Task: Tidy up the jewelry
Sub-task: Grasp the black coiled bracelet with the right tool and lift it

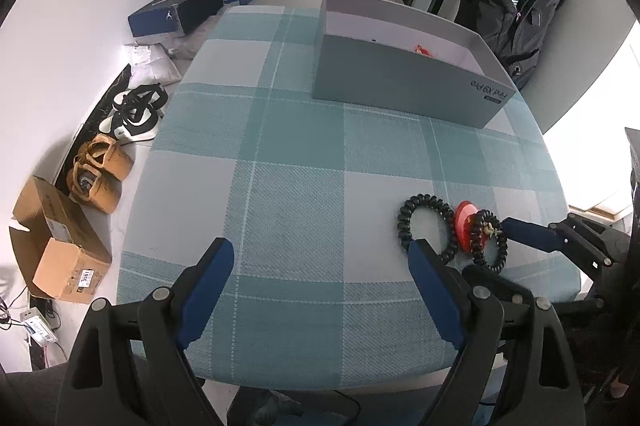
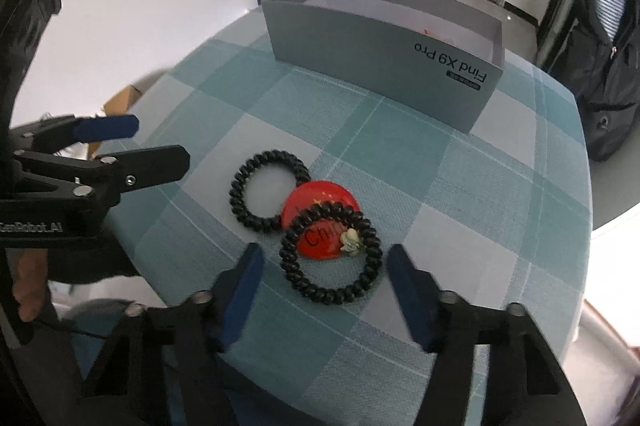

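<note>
Now – grey box [image 1: 404,85]: small red item [image 1: 423,50] inside | left tongs [image 1: 322,258] apart | right tongs [image 2: 322,262] apart

Left tool [image 1: 320,266] and right tool [image 2: 322,268] both spread, seemingly empty.

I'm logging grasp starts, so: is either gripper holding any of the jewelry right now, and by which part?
Nothing is held. The right gripper is open around the charm hair tie without gripping it; the left gripper is open over bare tablecloth.
</note>
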Action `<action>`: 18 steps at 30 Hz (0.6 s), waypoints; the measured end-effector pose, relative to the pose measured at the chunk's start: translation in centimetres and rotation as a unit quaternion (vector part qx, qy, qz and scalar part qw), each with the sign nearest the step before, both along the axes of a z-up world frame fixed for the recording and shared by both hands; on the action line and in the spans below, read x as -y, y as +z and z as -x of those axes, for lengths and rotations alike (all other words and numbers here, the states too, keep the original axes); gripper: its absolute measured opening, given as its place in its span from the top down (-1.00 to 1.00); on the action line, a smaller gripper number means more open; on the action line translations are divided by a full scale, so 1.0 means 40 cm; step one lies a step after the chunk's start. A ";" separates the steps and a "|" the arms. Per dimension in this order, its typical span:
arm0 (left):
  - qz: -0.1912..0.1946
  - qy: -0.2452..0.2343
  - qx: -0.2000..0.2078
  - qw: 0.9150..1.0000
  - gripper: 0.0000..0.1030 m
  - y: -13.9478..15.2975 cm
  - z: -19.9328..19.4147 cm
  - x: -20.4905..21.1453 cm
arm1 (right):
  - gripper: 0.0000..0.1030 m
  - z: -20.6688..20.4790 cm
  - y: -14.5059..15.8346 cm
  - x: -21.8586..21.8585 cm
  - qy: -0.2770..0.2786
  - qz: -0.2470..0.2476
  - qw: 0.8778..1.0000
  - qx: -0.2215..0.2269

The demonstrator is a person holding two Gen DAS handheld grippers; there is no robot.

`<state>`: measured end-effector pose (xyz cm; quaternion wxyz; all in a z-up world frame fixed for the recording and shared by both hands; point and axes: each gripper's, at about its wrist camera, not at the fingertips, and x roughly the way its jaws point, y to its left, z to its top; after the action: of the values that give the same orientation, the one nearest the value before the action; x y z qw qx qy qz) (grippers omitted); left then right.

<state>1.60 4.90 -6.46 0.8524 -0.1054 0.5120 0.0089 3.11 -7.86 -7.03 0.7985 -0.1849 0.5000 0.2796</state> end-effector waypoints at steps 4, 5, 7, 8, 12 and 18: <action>-0.003 -0.003 -0.002 1.000 -0.67 -0.004 -0.004 0.005 | 0.16 -0.003 0.005 0.011 -0.003 -0.004 1.000 0.005; -0.003 -0.004 -0.002 1.000 -0.67 -0.005 -0.004 0.006 | 0.20 -0.004 0.008 0.015 -0.004 -0.006 1.000 0.006; -0.001 -0.009 -0.003 1.000 -0.67 -0.007 -0.005 0.012 | 0.23 -0.011 0.014 0.022 -0.009 -0.019 1.000 0.001; -0.002 -0.011 -0.004 1.000 -0.67 -0.008 -0.006 0.015 | 0.23 -0.015 0.018 0.028 -0.013 -0.028 1.000 -0.003; -0.008 -0.022 -0.005 1.000 -0.67 -0.010 -0.006 0.028 | 0.23 -0.021 0.033 0.046 -0.020 -0.049 0.999 -0.008; -0.003 -0.038 -0.004 0.999 -0.67 -0.011 -0.010 0.048 | 0.23 -0.031 0.060 0.078 -0.036 -0.075 0.997 -0.009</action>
<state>2.00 3.00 -6.90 0.8504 -0.0834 0.5190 -0.0211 4.34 -10.96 -4.62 0.8150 -0.1040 0.4914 0.2889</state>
